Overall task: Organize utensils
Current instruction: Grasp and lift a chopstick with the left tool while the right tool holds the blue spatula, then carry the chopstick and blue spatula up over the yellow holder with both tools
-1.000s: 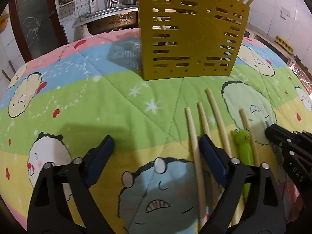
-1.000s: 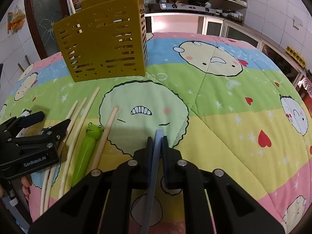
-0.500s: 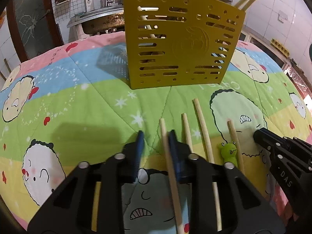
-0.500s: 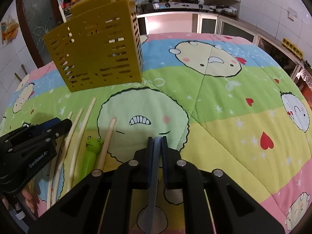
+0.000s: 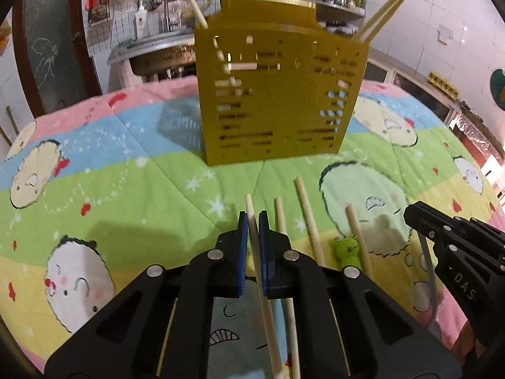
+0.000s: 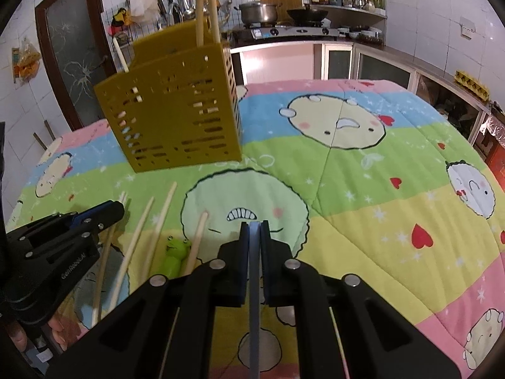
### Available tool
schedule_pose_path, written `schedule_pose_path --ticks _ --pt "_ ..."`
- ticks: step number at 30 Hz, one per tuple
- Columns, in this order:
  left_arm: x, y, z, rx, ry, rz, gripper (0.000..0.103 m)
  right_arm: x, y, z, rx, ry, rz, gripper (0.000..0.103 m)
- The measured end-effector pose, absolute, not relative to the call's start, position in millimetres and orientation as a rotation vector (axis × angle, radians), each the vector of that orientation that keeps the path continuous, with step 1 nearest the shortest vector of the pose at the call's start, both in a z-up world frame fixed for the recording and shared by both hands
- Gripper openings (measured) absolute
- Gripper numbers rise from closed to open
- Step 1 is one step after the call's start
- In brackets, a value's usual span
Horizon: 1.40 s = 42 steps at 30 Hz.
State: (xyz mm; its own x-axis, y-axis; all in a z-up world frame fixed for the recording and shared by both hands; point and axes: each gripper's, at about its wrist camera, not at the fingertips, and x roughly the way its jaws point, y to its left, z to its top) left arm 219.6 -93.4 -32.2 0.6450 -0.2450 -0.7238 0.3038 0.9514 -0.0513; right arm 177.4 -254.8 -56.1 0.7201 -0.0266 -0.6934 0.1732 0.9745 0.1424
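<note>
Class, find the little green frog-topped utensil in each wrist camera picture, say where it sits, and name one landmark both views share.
Left wrist view: green frog utensil lies right of centre, between loose chopsticks, right of the left gripper.
Right wrist view: frog utensil lies lower left of centre, left of the right gripper.
Shared landmark: the yellow slotted holder.

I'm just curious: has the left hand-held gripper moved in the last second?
Yes. The left hand-held gripper slid left along the quilt and closed on the leftmost chopstick.
</note>
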Motion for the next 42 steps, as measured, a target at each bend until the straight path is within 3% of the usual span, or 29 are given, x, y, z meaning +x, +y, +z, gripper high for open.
schedule_pose_path --ticks 31,39,41,42 --pt "135.7 -23.2 51.6 0.038 0.406 -0.190 0.005 93.5 -253.1 11.2 0.214 0.407 -0.098 0.007" --pt "152.7 -16.1 39.0 0.019 0.509 -0.187 0.006 85.9 -248.7 10.9 0.186 0.397 -0.100 0.007" --pt "166.3 -14.9 28.0 0.006 0.583 -0.185 0.014 91.0 -249.0 8.2 0.179 0.412 -0.101 0.007" --pt "175.2 -12.6 20.2 -0.011 0.626 -0.183 0.024 94.2 -250.2 6.5 0.179 0.418 -0.103 0.007"
